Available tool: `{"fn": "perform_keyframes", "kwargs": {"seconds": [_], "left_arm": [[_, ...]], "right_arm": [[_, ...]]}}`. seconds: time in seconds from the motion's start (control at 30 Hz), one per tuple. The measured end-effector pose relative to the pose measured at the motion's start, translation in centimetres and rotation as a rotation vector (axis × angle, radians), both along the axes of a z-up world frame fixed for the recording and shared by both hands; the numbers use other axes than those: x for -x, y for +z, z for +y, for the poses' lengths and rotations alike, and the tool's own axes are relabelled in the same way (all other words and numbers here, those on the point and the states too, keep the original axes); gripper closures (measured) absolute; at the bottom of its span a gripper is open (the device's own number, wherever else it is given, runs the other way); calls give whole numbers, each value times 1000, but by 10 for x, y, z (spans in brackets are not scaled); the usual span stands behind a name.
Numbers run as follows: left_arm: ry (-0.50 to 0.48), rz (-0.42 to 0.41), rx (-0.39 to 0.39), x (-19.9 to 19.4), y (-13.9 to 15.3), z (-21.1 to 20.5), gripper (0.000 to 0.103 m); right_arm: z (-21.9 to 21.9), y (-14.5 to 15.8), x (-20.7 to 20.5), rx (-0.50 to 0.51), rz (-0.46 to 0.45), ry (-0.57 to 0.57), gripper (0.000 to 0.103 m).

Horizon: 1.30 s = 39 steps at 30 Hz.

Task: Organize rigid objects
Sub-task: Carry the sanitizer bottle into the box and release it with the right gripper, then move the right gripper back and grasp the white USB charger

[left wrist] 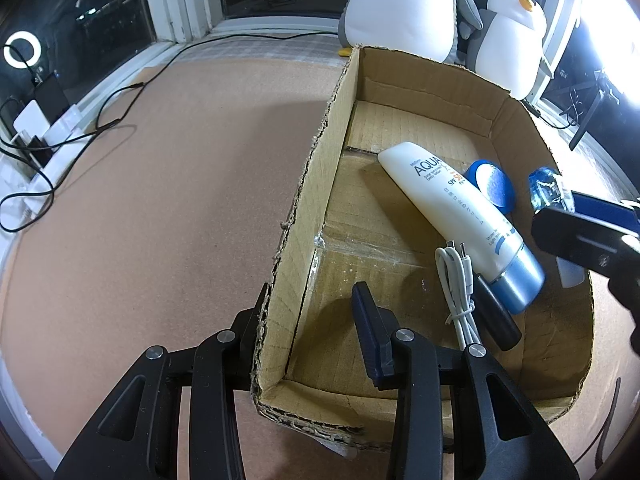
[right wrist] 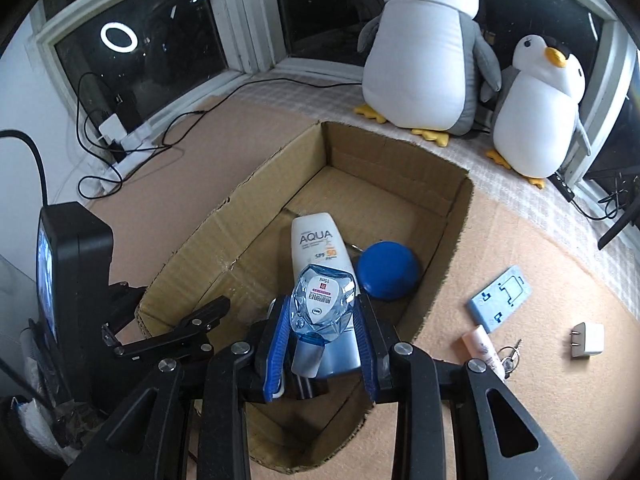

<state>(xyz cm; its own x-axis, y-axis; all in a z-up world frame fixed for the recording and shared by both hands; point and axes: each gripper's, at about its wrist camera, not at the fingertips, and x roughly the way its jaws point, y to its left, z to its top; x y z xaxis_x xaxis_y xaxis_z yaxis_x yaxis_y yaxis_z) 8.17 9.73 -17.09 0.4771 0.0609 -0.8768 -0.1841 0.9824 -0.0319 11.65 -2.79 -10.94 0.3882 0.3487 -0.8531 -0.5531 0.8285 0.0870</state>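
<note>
Right wrist view: your right gripper [right wrist: 322, 320] is clenched on a small clear blue bottle [right wrist: 320, 304], cap toward the camera, held above the near part of the cardboard box [right wrist: 240, 216].
Left wrist view: your left gripper [left wrist: 312, 320] straddles the box's left wall [left wrist: 312, 168], one finger outside and one inside; whether the pads press the cardboard, you cannot tell from here.
Inside the box: a white AQUA sunscreen tube [left wrist: 452, 212] lies across the floor, and a round blue lid-like object [left wrist: 494, 184] is just beside it.
Near the tube cap: a coiled white cable [left wrist: 456, 284] and a black stick-shaped item [left wrist: 496, 316] are lying.
Outside the box, on your right: a light blue flat piece [right wrist: 498, 296], a pink tube [right wrist: 484, 348], keys [right wrist: 512, 354] and a white charger plug [right wrist: 586, 340] rest on the brown mat [right wrist: 520, 400].
By the window: two penguin plush toys [right wrist: 428, 52].
</note>
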Motion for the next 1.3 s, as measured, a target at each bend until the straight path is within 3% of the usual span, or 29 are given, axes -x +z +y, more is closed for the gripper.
{"fn": "perform_keyframes", "kwargs": {"seconds": [0.43,0.6,1.3], "left_arm": [[-1,0,1,0,0,0,66],[0,-1,1,0,0,0,66],[-1,0,-4,1,1,2,66]], "right_arm": [[7,-2,6,8,0,26,74],[7,2,8,12,-19,23,60],[-13,17,9,28,-80,-32,49]]}}
